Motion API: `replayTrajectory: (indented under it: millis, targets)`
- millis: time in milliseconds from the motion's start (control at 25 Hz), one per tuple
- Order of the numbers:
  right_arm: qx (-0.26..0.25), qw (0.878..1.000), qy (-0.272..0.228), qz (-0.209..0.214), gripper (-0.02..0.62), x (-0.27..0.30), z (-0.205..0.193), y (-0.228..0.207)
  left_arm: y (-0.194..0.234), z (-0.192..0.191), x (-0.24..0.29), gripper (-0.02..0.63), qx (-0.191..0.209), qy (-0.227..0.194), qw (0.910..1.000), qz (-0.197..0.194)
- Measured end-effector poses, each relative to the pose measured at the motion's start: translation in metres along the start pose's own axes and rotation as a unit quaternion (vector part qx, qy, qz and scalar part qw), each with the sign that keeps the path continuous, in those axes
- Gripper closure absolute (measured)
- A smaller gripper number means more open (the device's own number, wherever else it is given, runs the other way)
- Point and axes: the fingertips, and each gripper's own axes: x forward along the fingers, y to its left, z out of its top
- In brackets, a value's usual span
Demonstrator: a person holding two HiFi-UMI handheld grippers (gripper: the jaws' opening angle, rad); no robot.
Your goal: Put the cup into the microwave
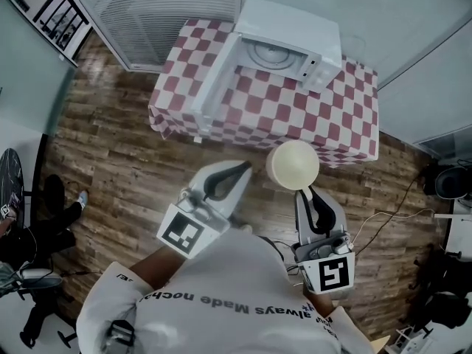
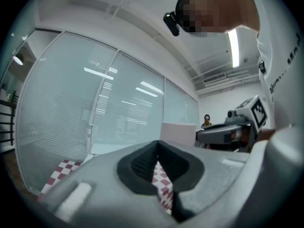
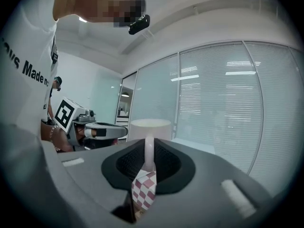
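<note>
A cream-white cup (image 1: 293,165) hangs in the air in front of the table, held by its handle (image 3: 149,152) in my right gripper (image 1: 304,195), which is shut on it. The cup's body (image 3: 150,129) rises just beyond the right jaws. A white microwave (image 1: 284,41) stands on the red-and-white checked table (image 1: 346,124) with its door (image 1: 216,84) swung open to the left and the glass turntable (image 1: 271,53) showing inside. My left gripper (image 1: 240,171) is shut with nothing in it, held level beside the cup on its left.
The table stands against a glass wall with blinds (image 1: 166,6). Wood flooring (image 1: 110,153) surrounds it. Cables (image 1: 383,216) and dark gear (image 1: 450,183) lie at the right; a chair base (image 1: 29,271) and a person's legs (image 1: 59,212) are at the left.
</note>
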Motion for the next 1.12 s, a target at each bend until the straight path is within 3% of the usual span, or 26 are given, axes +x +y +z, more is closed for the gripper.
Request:
replayTrajectory:
  millis: [400,840,1120]
  targets:
    - [0.008,1.000,-0.005,-0.021,0.551,0.068,0.012,-0.014,0.068,0.006,0.026,0.603,-0.002,0.002,0.9998,-0.018]
    - [0.013,1.000,0.003,-0.023,0.551,0.104,0.003,-0.043,0.096,-0.002,0.063,0.603,-0.014,-0.001,0.9996,-0.025]
    - [0.018,1.000,0.005,-0.015,0.551,0.126,-0.005,-0.087,0.110,-0.006,0.109,0.603,-0.017,0.001,0.9997,-0.017]
